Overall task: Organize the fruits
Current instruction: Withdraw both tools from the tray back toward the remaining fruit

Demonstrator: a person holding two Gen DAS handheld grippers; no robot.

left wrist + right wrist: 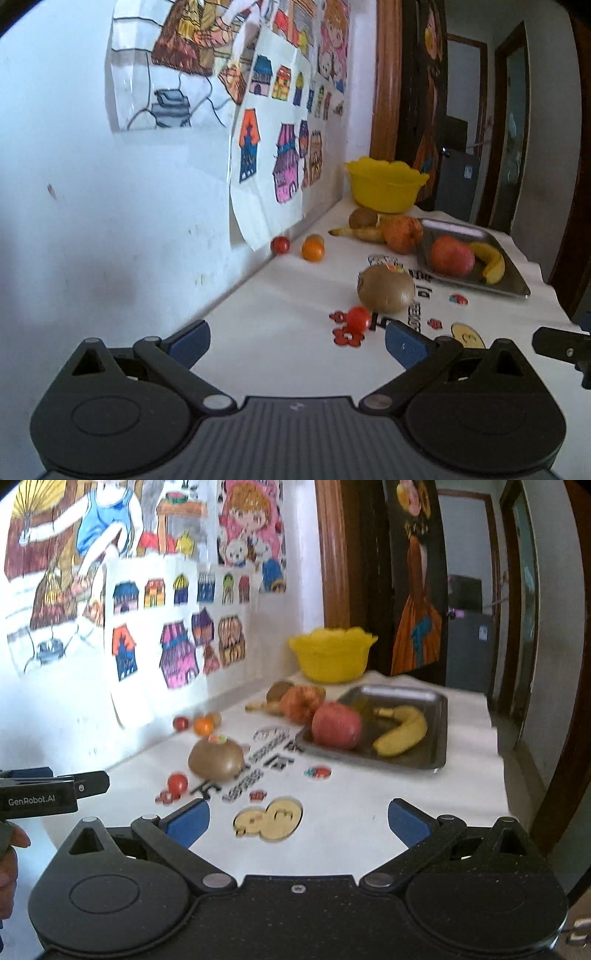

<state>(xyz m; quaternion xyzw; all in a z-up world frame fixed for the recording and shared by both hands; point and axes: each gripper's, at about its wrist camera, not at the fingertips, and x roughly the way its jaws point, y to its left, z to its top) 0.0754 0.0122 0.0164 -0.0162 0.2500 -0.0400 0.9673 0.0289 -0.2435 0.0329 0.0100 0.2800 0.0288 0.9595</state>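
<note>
Still, both hand-held grippers, left (297, 341) and right (298, 821), are spread and empty; loose fruit sits near the tray (439, 716). The kiwi (216, 758) (round, by a small tomato (177, 782)) could roll if nudged off-centre.

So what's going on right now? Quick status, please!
Both grippers, left and right, open, empty. Apple and banana in tray; kiwi nearest on table. Nothing blocking.

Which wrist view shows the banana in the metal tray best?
The right wrist view: the banana lies nearly whole on the metal tray, beside the red apple. In the left wrist view the banana is smaller, seen at a flatter angle, and the apple partly overlaps it.
</note>
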